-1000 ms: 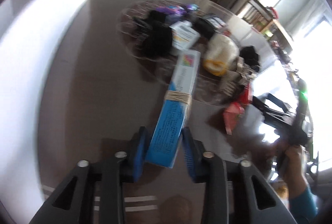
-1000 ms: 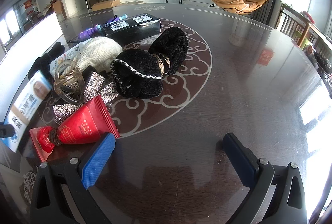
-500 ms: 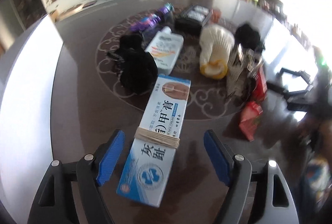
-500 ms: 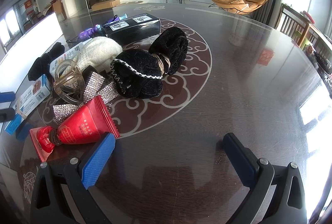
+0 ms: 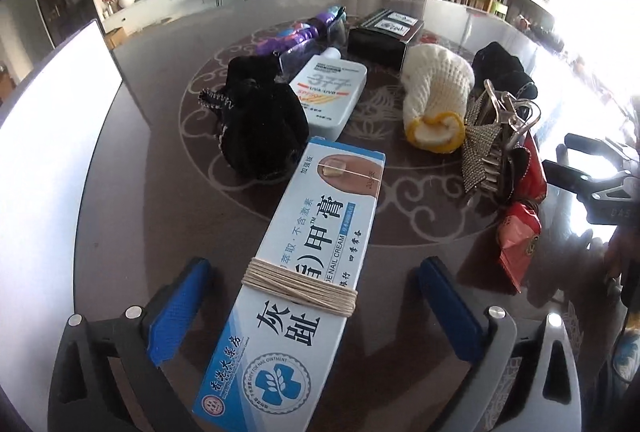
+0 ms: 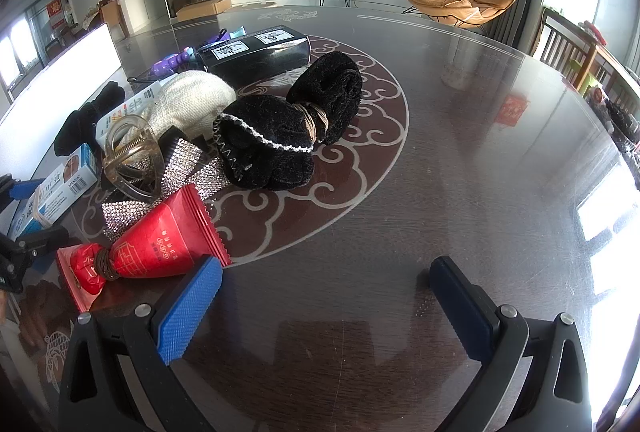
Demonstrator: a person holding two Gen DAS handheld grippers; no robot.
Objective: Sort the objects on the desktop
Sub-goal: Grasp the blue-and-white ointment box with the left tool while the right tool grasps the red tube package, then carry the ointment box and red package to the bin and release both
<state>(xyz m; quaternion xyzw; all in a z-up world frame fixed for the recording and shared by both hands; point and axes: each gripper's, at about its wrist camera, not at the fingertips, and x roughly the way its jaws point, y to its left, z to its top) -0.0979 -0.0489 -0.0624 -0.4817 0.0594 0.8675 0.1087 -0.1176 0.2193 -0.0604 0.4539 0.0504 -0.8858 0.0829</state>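
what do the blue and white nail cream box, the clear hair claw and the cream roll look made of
Nail cream box: printed cardboard by the look, with sharp folded edges and a slight sheen, and tan string wound round it. Hair claw: probably clear, smoky plastic, glossy and see-through. Cream roll: knitted yarn, matt and ribbed, with a yellow edge; the fibre cannot be told.
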